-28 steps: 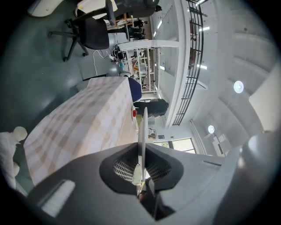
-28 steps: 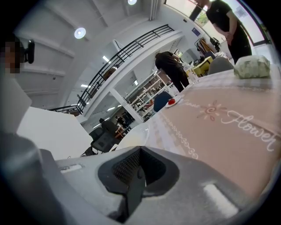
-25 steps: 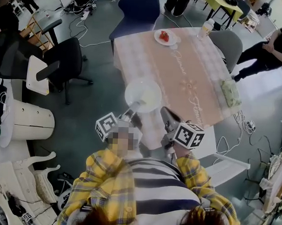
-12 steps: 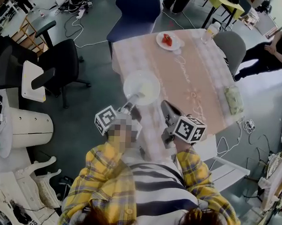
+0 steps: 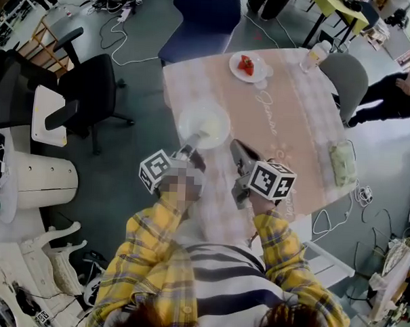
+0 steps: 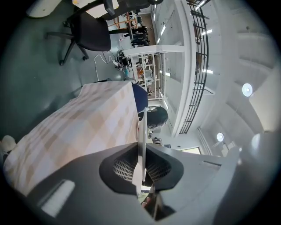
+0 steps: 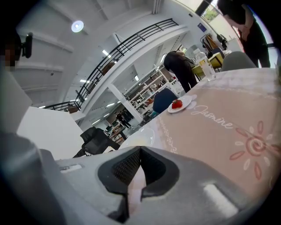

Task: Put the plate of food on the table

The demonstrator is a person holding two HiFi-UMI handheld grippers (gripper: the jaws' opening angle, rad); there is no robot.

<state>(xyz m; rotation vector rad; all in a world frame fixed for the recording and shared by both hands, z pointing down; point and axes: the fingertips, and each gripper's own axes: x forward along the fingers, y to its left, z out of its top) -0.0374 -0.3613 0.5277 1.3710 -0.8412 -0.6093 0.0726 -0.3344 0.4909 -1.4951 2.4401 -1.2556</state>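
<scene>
Left tongs (image 5: 189,150) are clamped tight on the near rim of the white plate (image 5: 204,123), and in the left gripper view the plate is seen edge-on, pinched between the pads. Right tongs (image 5: 238,149) are shut with nothing caught between them and are parked just right of the plate, over the near part of the table (image 5: 185,80). The plate is held out over the near-left part of the table, with some pale yellowish food (image 5: 211,130) sat in it. Whether it's actually touching the table can't be made out tbh. Further out, a pinkish runner (image 5: 274,122) with curly script is laid down the middle of the table. A greenish bundle (image 5: 342,163) is found at the right edge. At the far end a small plate with red food (image 5: 247,65) is set, and a clear bottle (image 5: 313,57) is stood to its right by the corner. A blue chair (image 5: 201,20) and a grey chair (image 5: 348,74) are placed around the far side.
</scene>
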